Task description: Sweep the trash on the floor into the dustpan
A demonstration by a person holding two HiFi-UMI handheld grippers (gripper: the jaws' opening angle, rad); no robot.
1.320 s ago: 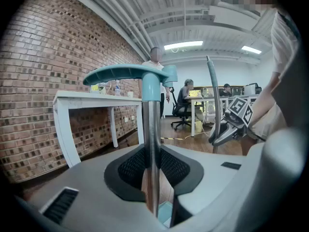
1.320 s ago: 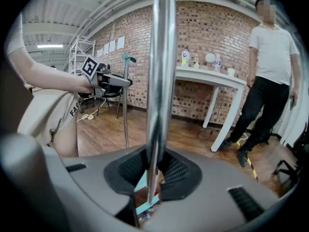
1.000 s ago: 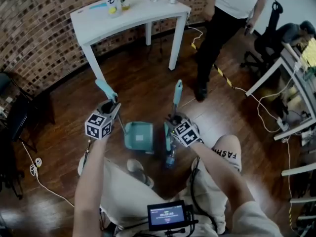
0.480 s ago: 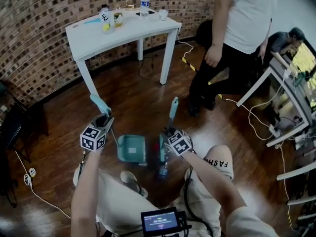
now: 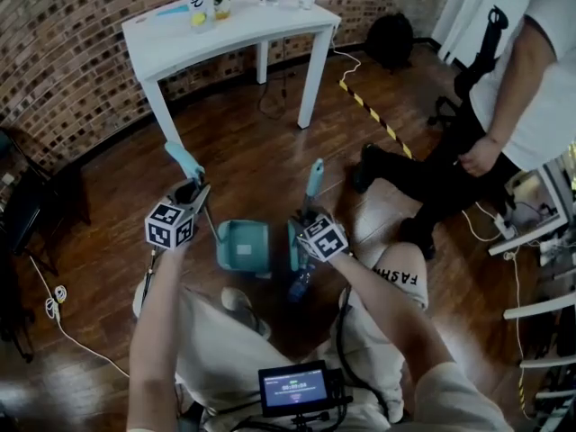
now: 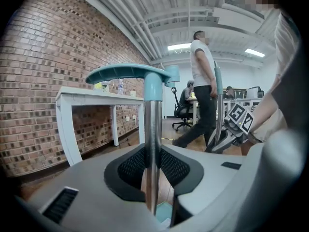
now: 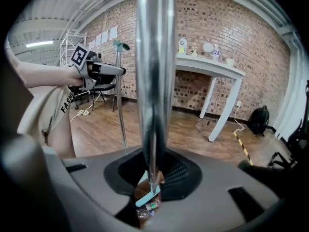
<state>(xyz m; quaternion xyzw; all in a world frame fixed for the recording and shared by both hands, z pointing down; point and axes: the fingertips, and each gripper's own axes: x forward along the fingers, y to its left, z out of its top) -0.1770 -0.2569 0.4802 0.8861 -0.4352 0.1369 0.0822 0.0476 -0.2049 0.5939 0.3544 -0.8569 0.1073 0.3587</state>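
My left gripper (image 5: 193,197) is shut on the metal pole (image 6: 153,149) of a teal dustpan (image 5: 243,246). The dustpan stands on the wood floor in front of my knees, and its teal handle (image 6: 133,73) rises above the jaws. My right gripper (image 5: 311,220) is shut on the broom's metal pole (image 7: 154,81). The teal broom head (image 5: 293,245) rests just right of the dustpan. A clear plastic bottle (image 5: 301,283) lies on the floor at the broom head's near side and shows below the jaws, bottle (image 7: 144,212), in the right gripper view.
A white table (image 5: 236,27) with bottles and a cup stands against the brick wall ahead. A person (image 5: 504,106) stands at the right, with a shoe (image 5: 364,167) near the yellow-black floor tape (image 5: 371,111). Cables (image 5: 56,306) trail at the left. Desks and an office chair (image 5: 468,70) fill the right side.
The standing person has stepped from the middle towards the right. Both grippers, the dustpan, the broom and the bottle keep nearly the same places.
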